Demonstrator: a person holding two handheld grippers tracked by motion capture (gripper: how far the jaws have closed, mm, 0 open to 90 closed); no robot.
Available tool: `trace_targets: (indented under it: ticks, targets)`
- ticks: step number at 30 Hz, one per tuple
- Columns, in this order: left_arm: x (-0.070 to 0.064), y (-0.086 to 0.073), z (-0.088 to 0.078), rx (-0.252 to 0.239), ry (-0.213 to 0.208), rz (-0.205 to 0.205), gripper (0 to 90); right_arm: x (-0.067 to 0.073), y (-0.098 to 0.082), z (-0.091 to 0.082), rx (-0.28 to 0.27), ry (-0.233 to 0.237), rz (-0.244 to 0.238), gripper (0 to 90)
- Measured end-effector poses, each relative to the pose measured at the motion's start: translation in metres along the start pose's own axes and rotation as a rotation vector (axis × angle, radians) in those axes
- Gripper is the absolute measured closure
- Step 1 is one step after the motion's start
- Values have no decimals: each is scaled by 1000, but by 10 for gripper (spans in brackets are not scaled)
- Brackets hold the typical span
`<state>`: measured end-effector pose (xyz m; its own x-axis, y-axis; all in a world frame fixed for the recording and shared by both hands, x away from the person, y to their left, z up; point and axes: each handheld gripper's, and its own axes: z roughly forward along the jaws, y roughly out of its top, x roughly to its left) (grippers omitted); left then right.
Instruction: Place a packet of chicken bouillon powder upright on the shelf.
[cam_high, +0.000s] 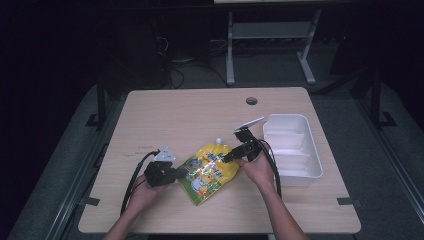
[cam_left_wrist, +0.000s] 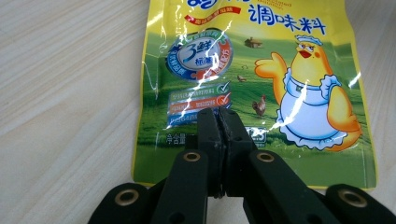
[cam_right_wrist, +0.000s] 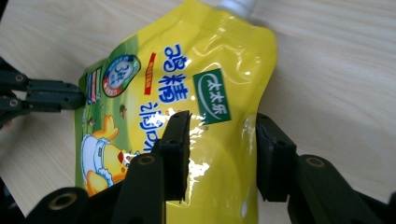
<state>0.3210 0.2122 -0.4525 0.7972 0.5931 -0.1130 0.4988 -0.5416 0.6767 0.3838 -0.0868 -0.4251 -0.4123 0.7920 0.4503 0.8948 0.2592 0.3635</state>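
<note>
A yellow spouted seasoning pouch (cam_high: 210, 172) with a cartoon chicken lies flat on the wooden table (cam_high: 200, 110), its white cap (cam_high: 218, 140) pointing away from me. My left gripper (cam_high: 181, 172) is at the pouch's bottom-left edge. In the left gripper view its jaws are pressed together over the pouch (cam_left_wrist: 261, 79), and I see nothing held between them. My right gripper (cam_high: 231, 156) is open. Its two jaws straddle the upper part of the pouch (cam_right_wrist: 210, 65), one over the printed face and one at the side edge. The left gripper (cam_right_wrist: 81, 95) shows touching the pouch's far edge.
A white divided plastic tray (cam_high: 292, 147) stands on the table just right of my right hand. A cable hole (cam_high: 251, 101) is near the table's back edge. Beyond the table lie a dark floor and desk legs (cam_high: 230, 50).
</note>
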Motion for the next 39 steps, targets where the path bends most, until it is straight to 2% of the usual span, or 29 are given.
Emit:
trace_targets:
  ticks: [3, 5, 8, 12, 16, 18, 23, 26, 31, 34, 39]
  targets:
    - [0, 0, 0, -1, -1, 0, 880, 4, -1, 4, 9, -40, -39, 709]
    - [0, -1, 0, -3, -6, -5, 875, 2, -3, 4, -14, -41, -44, 793]
    - [2, -1, -1, -8, -29, -16, 841, -1, -6, 2, -37, -53, -50, 866]
    - [2, -1, -2, -8, -48, -14, 774, -3, -10, -3, -76, -26, -53, 886]
    - [1, 0, -6, -13, -49, -12, 723, 5, -12, -10, -107, -38, -113, 888]
    - [1, 0, -10, -28, -34, -19, 665, 6, -13, -13, -122, -23, -117, 889]
    - [4, 0, -23, -104, -29, -29, 586, 12, -16, -23, -169, 22, -151, 883]
    - [7, 0, -32, -165, -55, -54, 527, 19, -15, -30, -187, 33, -187, 883]
    - [15, -3, -47, -271, -123, -99, 354, 40, -14, -45, -225, 60, -267, 889]
    - [19, -5, -54, -306, -152, -116, 304, 49, -14, -51, -239, 75, -305, 892]
    - [24, -9, -62, -341, -157, -115, 273, 68, -13, -59, -250, 88, -371, 893]
